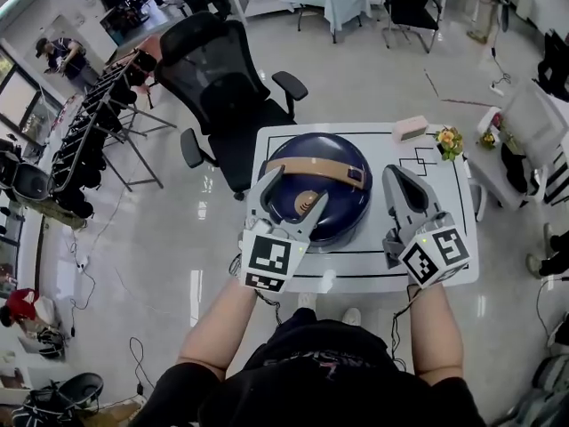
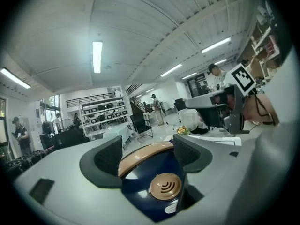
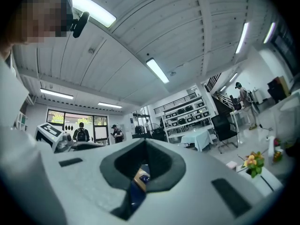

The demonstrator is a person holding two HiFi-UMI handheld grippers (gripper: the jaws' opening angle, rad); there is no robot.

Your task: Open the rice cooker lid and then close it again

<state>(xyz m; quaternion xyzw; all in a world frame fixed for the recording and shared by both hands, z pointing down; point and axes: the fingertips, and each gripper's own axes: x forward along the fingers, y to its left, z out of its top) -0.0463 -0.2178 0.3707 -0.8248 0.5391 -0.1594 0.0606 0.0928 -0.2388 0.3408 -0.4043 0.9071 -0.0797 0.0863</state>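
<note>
Head view: I'm looking down on the navy rice cooker (image 1: 320,185) sitting lid-down on the white table (image 1: 444,229). The left gripper (image 1: 296,187) is hovering over its near-left edge, and the right gripper (image 1: 398,174) is just beside its right flank.

Left gripper view: the left gripper (image 2: 149,151) is holding its jaws apart, straddling the tan vent cap (image 2: 165,186) and touching nothing.

Right gripper view: the right gripper (image 3: 144,161) is keeping its jaws pressed together, empty.

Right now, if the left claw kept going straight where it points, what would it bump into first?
The rice cooker. Its dark blue lid sits ahead between the jaws of the open left claw, so it would probably touch near the round tan vent first; depth is unclear.
</note>
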